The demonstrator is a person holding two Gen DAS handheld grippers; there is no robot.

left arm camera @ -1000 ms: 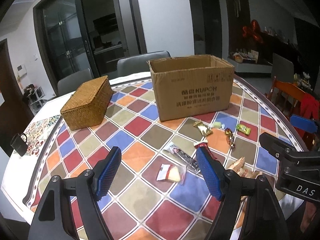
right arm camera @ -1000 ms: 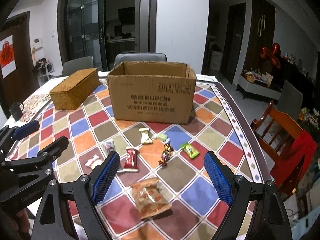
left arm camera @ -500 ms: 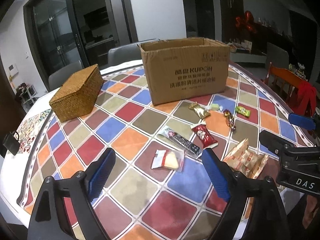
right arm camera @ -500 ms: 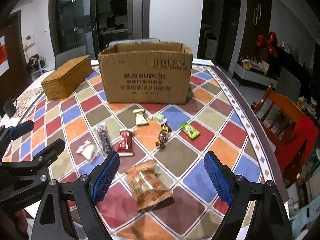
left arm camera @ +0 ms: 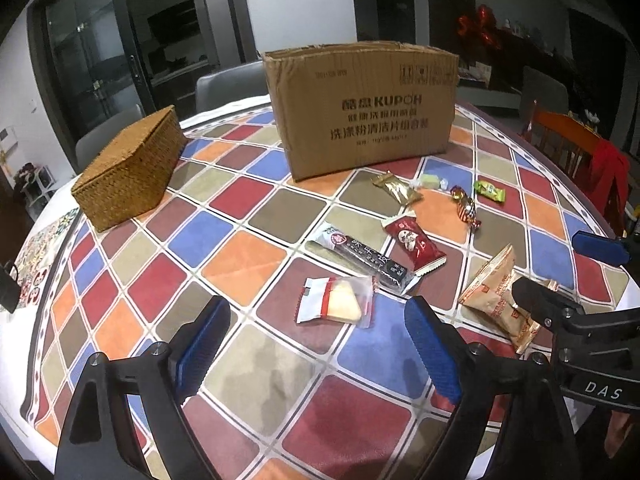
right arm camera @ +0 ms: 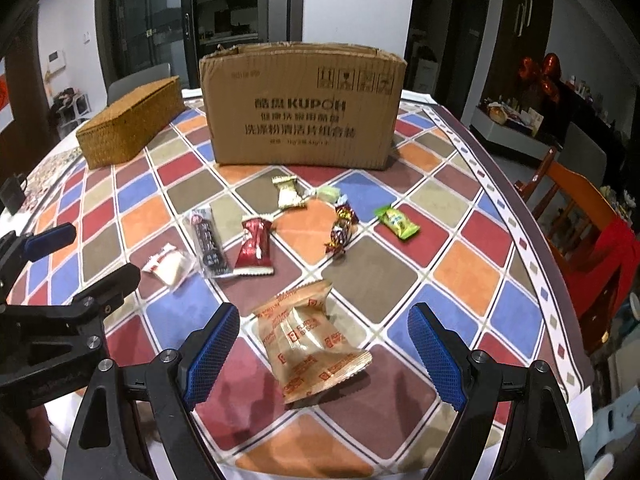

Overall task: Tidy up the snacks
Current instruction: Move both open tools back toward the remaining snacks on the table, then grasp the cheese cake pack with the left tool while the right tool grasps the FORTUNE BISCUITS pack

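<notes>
Both jaws wide, empty. Right gripper (right arm camera: 320, 354) straddles orange biscuit pack (right arm camera: 310, 350): lower flat, pinch mid-pack, lift toward cardboard box (right arm camera: 302, 108).

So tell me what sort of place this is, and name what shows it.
Most likely a home dining room. A round table under a colourful checked tablecloth has a grey upholstered chair and an orange wooden chair drawn up to it, and dark glass sliding doors stand behind.
</notes>
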